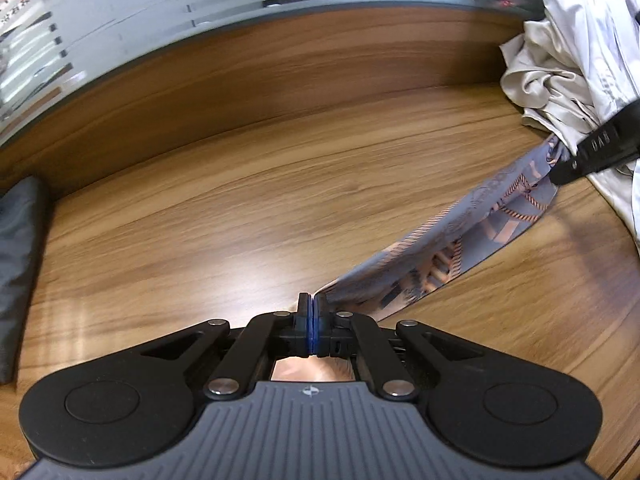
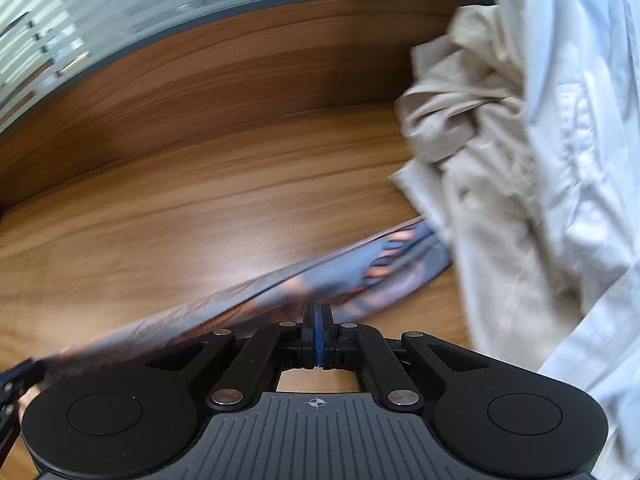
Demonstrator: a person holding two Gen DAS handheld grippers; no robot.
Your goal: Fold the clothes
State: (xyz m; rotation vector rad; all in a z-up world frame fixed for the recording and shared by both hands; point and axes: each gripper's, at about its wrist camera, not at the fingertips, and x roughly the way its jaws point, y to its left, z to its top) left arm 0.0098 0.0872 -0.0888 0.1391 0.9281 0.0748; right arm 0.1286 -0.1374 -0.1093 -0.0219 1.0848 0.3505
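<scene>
A blue-grey cloth with an orange pattern (image 1: 460,240) hangs stretched in a band just above the wooden table (image 1: 200,220). My left gripper (image 1: 310,300) is shut on one end of the patterned cloth. From there it runs up and to the right to my right gripper (image 1: 560,176), a black tip by the clothes pile. In the right wrist view my right gripper (image 2: 317,312) is shut on the blurred patterned cloth (image 2: 340,276). That cloth trails down to the left, where part of the left gripper (image 2: 14,380) shows at the frame edge.
A crumpled pile of beige clothes (image 2: 460,120) and white clothes (image 2: 580,140) fills the table's right side. A dark grey folded cloth (image 1: 20,272) lies at the left edge. A wooden back panel (image 1: 280,52) and a frosted glass wall (image 1: 160,0) close off the far side.
</scene>
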